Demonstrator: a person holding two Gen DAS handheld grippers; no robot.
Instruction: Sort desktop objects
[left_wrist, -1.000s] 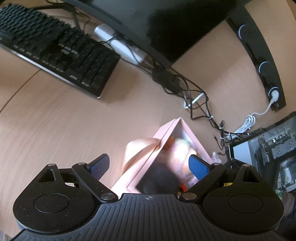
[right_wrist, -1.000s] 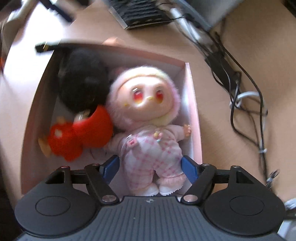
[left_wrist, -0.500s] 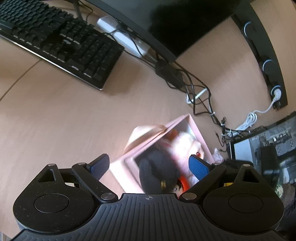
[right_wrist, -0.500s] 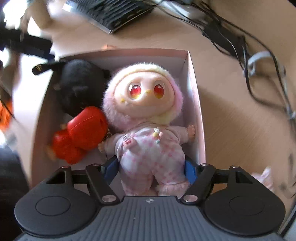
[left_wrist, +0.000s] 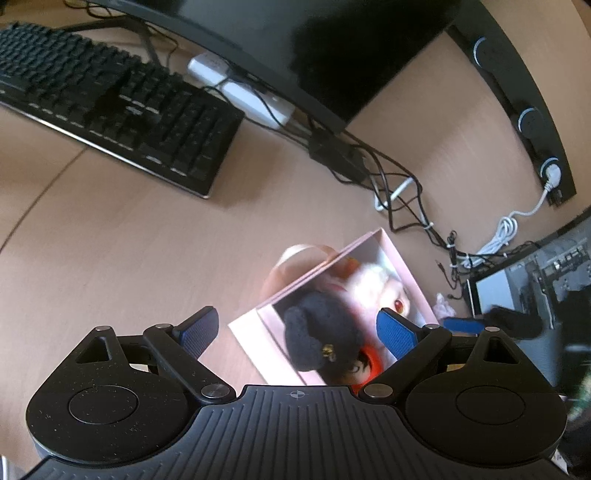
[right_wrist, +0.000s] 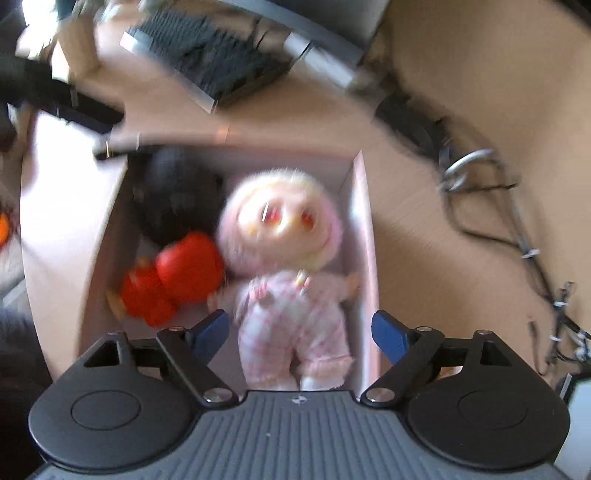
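Hovering over doll (right_wrist: 291, 295) in box (right_wrist: 364, 236), right gripper (right_wrist: 299, 332) spread, empty; left (left_wrist: 297, 332) too. Soft, light: pinch torso.

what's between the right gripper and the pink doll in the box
Nothing visible. The right gripper is open above the pink doll, its fingers straddling the doll's legs. The red toy and black plush lie to the doll's side inside the pink box.
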